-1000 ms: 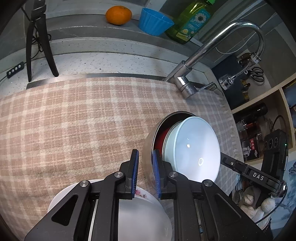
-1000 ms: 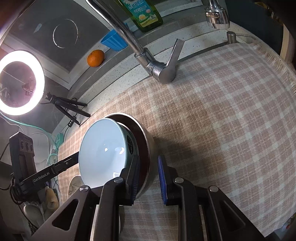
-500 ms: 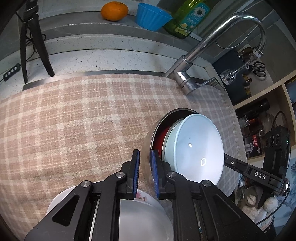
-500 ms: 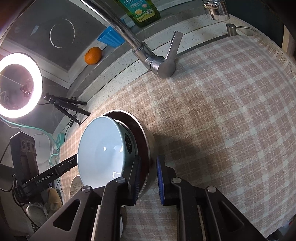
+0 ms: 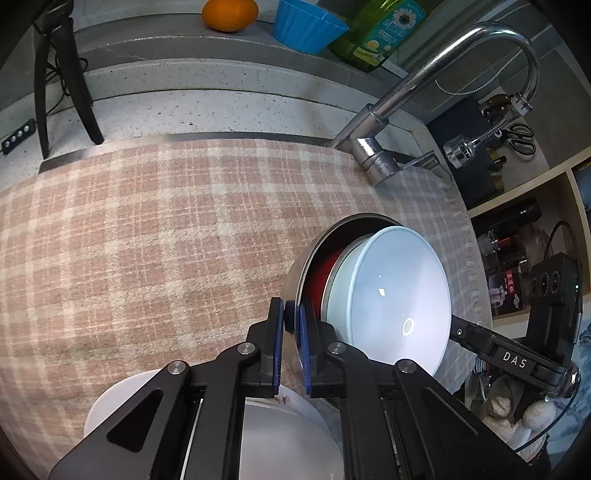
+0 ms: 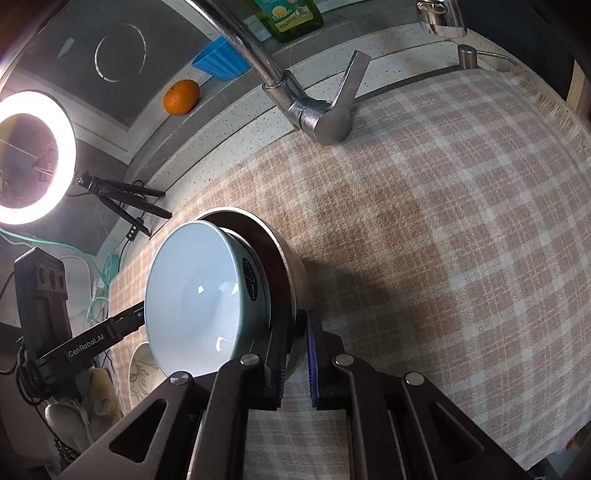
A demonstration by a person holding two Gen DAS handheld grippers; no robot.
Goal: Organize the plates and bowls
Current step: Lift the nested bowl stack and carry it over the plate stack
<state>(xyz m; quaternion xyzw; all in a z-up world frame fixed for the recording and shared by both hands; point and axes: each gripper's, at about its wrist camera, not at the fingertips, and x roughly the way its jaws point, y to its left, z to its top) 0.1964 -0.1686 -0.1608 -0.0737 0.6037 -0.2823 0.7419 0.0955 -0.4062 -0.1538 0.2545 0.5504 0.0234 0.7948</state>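
Observation:
A steel bowl (image 5: 301, 266) holds a red bowl (image 5: 321, 273) and a pale blue bowl (image 5: 399, 295) nested inside it, held above the plaid cloth. My left gripper (image 5: 291, 332) is shut on the steel bowl's rim. My right gripper (image 6: 297, 350) is shut on the opposite side of the steel bowl's rim (image 6: 280, 258); the pale blue bowl (image 6: 199, 295) shows beside it. A white plate (image 5: 280, 435) with a small floral mark lies under my left gripper; it also shows in the right wrist view (image 6: 142, 369).
The plaid cloth (image 5: 147, 236) covers the counter. A chrome tap (image 5: 406, 110) stands at the back. An orange (image 5: 229, 13), a blue cup (image 5: 306, 24) and a green soap bottle (image 5: 380, 33) sit on the ledge. A ring light (image 6: 33, 155) on a tripod stands left.
Both grippers have closed further on the steel bowl's rim. The stack of bowls has shifted slightly.

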